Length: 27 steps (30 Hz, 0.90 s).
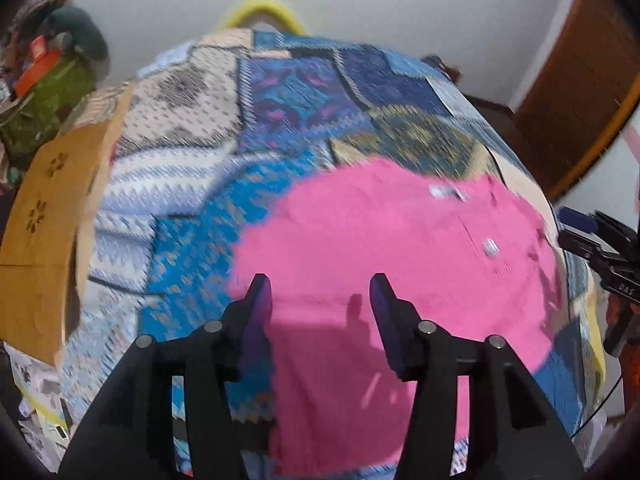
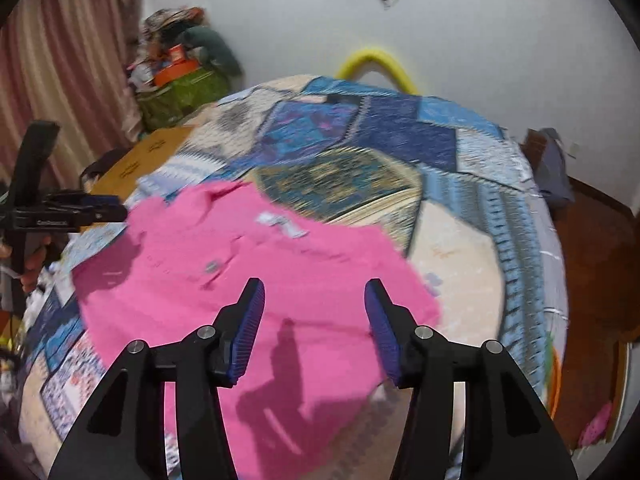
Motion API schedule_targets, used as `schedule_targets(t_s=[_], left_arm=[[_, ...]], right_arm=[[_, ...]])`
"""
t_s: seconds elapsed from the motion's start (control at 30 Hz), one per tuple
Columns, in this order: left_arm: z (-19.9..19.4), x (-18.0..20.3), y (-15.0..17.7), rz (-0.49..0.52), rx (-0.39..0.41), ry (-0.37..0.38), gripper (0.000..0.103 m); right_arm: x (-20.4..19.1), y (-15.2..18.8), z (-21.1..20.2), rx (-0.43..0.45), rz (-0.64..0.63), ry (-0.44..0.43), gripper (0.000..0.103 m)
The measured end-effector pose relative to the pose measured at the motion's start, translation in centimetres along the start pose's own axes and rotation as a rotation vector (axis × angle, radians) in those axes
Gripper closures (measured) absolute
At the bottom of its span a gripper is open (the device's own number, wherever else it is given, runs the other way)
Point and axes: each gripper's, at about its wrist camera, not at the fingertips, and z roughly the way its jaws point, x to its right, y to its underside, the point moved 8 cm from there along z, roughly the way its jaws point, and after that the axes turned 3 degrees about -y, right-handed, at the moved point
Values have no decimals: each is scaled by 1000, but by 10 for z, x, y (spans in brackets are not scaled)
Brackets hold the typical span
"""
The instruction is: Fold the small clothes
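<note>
Left gripper hovering with fingers spread wide, nothing between the pads, tips pointing toward 12 o'clock in its own view. Black finger arms rising from 6 o'clock, blue ribbed pads facing inward. Right gripper likewise wide apart and holding nothing, tips toward 12 o'clock, pads clear of any contact. Seen from the left wrist, right gripper at 3 o'clock; from the right wrist, left gripper at 9 o'clock, with a hand gripping its handle just below.
</note>
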Motion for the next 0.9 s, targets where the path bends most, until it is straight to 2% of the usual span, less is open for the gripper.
schedule_targets(t_s=[0.1,0.23,0.4,0.53,0.63,0.83,0.9], left_arm=[[11,20,19,35,-55,21,52],[32,35,35,23,-131,47,52],[40,40,27,31,-113,33,52],[44,32,-1,33,-78,0,52],[55,26,-30,1,-78,18,52],[75,5,-89,-49,-25,-81,52],[73,-3,-97,-81,-9,-79,52]], right_arm=[[-18,13,11,-42,-20,-34,55],[-30,28,34,-96,-19,-58,55],[-33,37,55,-139,-14,-68,52],[-26,28,57,-125,-16,-67,52],[-14,13,57,-92,-1,-56,52],[30,-9,77,-64,45,76,55],[40,-12,78,-46,63,97,57]])
